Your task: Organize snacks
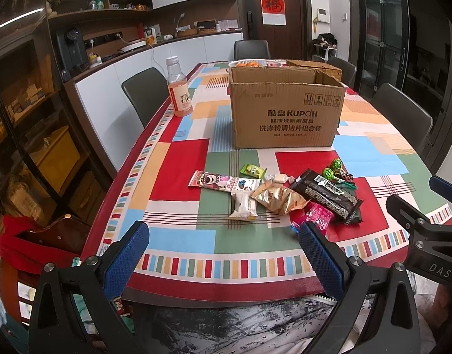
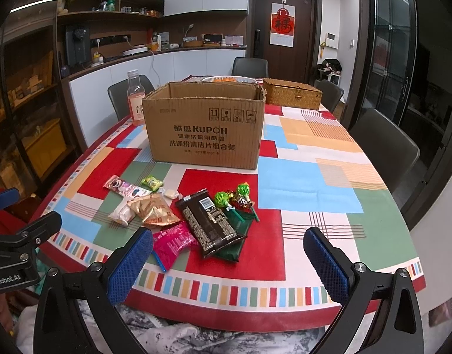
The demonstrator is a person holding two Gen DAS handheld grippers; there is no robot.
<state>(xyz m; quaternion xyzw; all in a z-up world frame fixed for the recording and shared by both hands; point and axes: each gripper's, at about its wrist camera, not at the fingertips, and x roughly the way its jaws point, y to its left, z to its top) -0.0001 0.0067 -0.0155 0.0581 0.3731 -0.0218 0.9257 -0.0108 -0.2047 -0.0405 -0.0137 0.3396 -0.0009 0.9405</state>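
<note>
An open cardboard box (image 1: 286,109) (image 2: 205,129) stands mid-table. In front of it lies a pile of snacks: a long pink bear packet (image 1: 223,181) (image 2: 125,188), a small green packet (image 1: 253,171) (image 2: 151,182), a white bun packet (image 1: 243,206) (image 2: 122,213), a gold packet (image 1: 280,197) (image 2: 155,211), a black biscuit packet (image 1: 329,196) (image 2: 209,224), a pink packet (image 1: 317,216) (image 2: 172,242) and green-wrapped lollipops (image 1: 336,171) (image 2: 234,197). My left gripper (image 1: 223,250) is open and empty at the table's near edge. My right gripper (image 2: 227,253) is open and empty too.
A pink drink bottle (image 1: 178,88) (image 2: 135,100) stands left of the box. A woven basket (image 2: 290,93) and a fruit bowl (image 1: 254,64) sit behind it. Dark chairs (image 2: 382,147) surround the table with its patterned cloth (image 2: 308,183).
</note>
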